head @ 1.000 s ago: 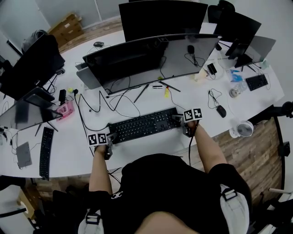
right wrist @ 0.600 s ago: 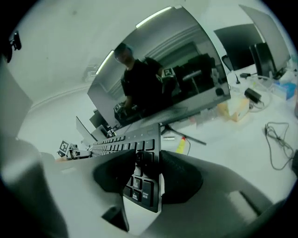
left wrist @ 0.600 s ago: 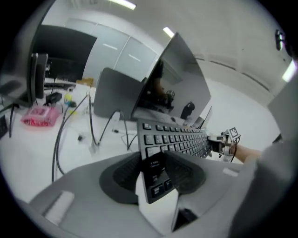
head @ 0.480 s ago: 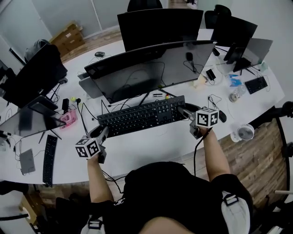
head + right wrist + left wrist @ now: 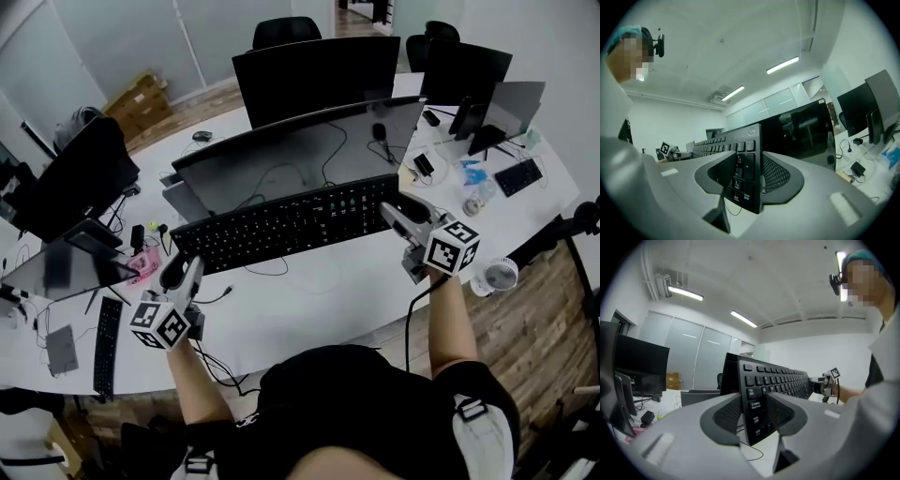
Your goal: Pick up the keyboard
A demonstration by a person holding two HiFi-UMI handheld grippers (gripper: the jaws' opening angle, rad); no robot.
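Observation:
A long black keyboard (image 5: 286, 223) hangs in the air above the white desk (image 5: 309, 300), tilted with its keys towards me. My left gripper (image 5: 178, 272) is shut on its left end, and my right gripper (image 5: 394, 212) is shut on its right end. In the left gripper view the keyboard's (image 5: 759, 394) left end stands clamped between the jaws. The right gripper view shows the keyboard's (image 5: 745, 168) number-pad end held between the jaws. A thin black cable (image 5: 253, 272) trails from the keyboard down to the desk.
A wide curved monitor (image 5: 291, 150) stands right behind the keyboard, with more monitors (image 5: 319, 66) beyond it. A second keyboard (image 5: 103, 347) lies at the desk's left, a small fan (image 5: 502, 277) at the right edge. Loose cables, a mouse and small items lie on the desk at the right.
Both grippers have lifted the keyboard off the desk and raised it towards the curved monitor, tilting its keys towards me. The grippers stayed shut on its ends.

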